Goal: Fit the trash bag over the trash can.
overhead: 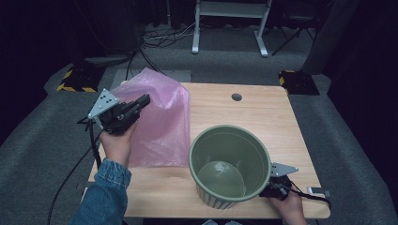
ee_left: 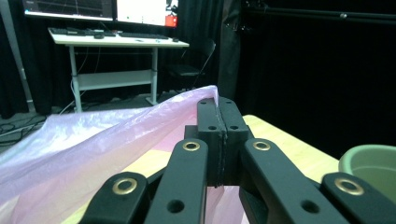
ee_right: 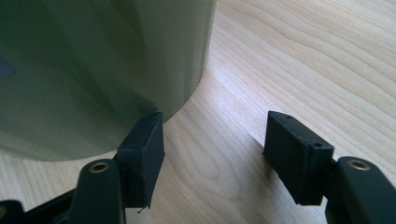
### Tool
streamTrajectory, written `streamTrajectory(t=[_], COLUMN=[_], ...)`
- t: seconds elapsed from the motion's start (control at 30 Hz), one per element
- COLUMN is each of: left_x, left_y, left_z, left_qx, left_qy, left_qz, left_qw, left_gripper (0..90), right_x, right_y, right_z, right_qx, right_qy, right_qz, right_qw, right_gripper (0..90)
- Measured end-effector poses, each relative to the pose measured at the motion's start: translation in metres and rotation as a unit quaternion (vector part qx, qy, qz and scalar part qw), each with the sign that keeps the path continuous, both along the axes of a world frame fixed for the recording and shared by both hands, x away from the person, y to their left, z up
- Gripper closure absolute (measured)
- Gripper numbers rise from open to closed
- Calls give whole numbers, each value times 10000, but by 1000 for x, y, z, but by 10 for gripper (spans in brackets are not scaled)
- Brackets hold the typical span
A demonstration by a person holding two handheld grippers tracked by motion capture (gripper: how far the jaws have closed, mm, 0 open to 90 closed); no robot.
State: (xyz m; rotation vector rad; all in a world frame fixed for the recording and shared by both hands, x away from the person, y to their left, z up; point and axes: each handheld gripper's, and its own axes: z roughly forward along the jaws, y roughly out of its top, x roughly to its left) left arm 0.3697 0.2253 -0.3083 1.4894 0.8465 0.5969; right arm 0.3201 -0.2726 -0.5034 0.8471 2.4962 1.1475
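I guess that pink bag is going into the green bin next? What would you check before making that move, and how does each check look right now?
1. Left gripper pinches the pink bag: ok, jaws shut on its edge.
2. Bag lifted off the table: not ok, most of it lies on the wood.
3. Green bin upright: ok.
4. Bin empty: ok, its bottom shows bare.
5. Right gripper steadies the bin: not ok, jaws open beside its wall.
6. Bag's mouth open: cannot tell.
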Motion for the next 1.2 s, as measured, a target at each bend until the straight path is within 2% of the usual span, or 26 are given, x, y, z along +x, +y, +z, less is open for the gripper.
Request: streamTrajectory(t=[0.23,0.4,0.67,0.97,1.2], left_x=[-4,-8,-13,-22,-25], left_y=[0,5,14,22,21], left_z=[21,38,58,85,101], left_qx=[84,160,267,291,349], left_qy=[-179,-285,-391,-527,-574], left_qz=[-44,-38,-47,-145,-282], left_qw=[9998,9995,9989,9981,9973], left_gripper=[895,895,895,895,895], right_x=[1,1,1,1,1], right_y=[0,0,0,0,0], right_z=[0,0,0,0,0], right_qx=[-5,-7,-1,0,3], right_qy=[-23,-22,-3,-3,1], right_qz=[7,12,14,15,21], right_qw=[10000,10000,10000,10000,10000], right_gripper=[379,377,377,376,373])
